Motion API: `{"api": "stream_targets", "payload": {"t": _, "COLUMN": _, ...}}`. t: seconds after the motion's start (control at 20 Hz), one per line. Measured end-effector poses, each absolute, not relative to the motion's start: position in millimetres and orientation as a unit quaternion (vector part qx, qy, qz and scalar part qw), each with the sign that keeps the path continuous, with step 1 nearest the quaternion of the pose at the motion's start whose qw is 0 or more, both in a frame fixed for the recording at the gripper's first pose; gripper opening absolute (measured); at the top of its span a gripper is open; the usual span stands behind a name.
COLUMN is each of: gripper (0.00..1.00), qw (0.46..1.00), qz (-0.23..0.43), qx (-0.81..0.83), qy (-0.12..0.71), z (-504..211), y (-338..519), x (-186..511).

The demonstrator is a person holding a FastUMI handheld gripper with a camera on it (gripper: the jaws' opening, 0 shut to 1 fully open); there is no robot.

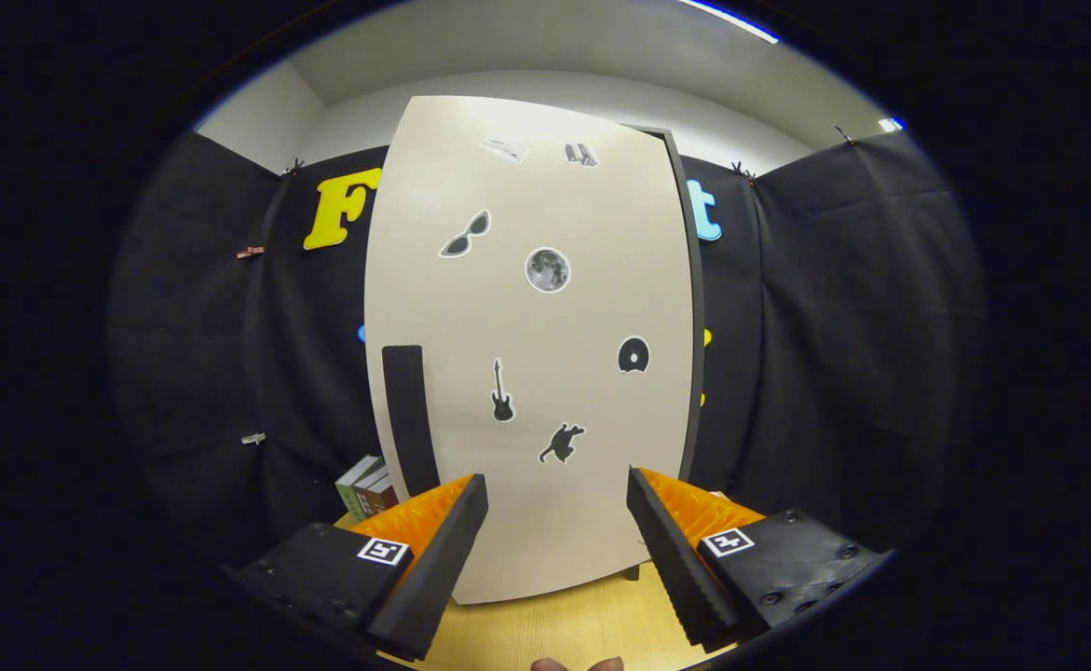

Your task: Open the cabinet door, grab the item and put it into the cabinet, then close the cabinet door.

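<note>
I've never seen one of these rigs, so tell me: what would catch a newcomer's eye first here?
The pale cabinet door, shut and dotted with stickers such as a moon and a guitar, stands just beyond the open gripper. A dark vertical handle runs near the door's left edge, with a few books beside it on the wooden table.

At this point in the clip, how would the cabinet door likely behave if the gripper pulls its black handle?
The cabinet door looks like a flat rigid panel, so it should swing rather than flex. The tall handle sits near one edge, probably giving easy leverage. The open gripper holds nothing; the narrow cabinet might shift on the wooden tabletop.
</note>
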State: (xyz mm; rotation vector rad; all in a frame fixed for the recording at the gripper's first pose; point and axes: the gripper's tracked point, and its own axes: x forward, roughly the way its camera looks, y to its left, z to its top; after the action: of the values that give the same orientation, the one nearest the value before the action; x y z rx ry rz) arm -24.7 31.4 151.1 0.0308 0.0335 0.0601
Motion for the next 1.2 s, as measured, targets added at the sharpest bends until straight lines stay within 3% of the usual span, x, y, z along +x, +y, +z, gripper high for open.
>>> {"api": "stream_targets", "payload": {"t": 1.2, "gripper": 0.98, "qw": 0.999, "qz": 0.037, "qx": 0.011, "qy": -0.003, "z": 157, "y": -5, "x": -52}}
